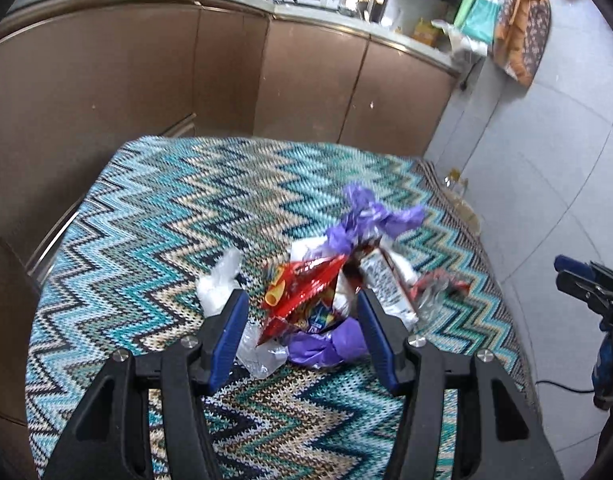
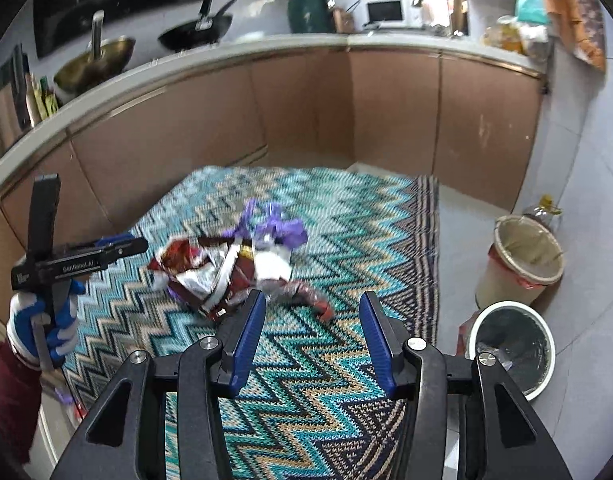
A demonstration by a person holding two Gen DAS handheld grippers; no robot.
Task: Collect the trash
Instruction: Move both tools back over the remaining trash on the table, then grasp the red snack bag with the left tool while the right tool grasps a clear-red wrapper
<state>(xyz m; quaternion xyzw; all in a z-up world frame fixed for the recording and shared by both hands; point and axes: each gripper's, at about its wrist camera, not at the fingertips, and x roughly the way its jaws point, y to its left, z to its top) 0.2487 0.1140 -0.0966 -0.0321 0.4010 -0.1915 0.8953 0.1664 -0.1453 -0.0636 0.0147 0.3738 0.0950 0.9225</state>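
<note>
A pile of trash lies on the zigzag-patterned table cloth [image 1: 146,216]: a red snack wrapper [image 1: 306,284], purple plastic [image 1: 370,212], clear plastic [image 1: 220,280] and a silver wrapper [image 1: 386,280]. My left gripper [image 1: 302,320] is open, its jaws on either side of the red wrapper and low over the pile. My right gripper [image 2: 312,328] is open and empty, above the cloth to the right of the trash pile [image 2: 234,264]. The left gripper also shows in the right wrist view [image 2: 122,246], held by a gloved hand.
Two bins stand on the floor right of the table: a beige one [image 2: 522,264] and a white one with a black liner [image 2: 510,348]. Brown kitchen cabinets [image 2: 306,112] run behind the table, with pans and a microwave [image 2: 386,10] on the counter.
</note>
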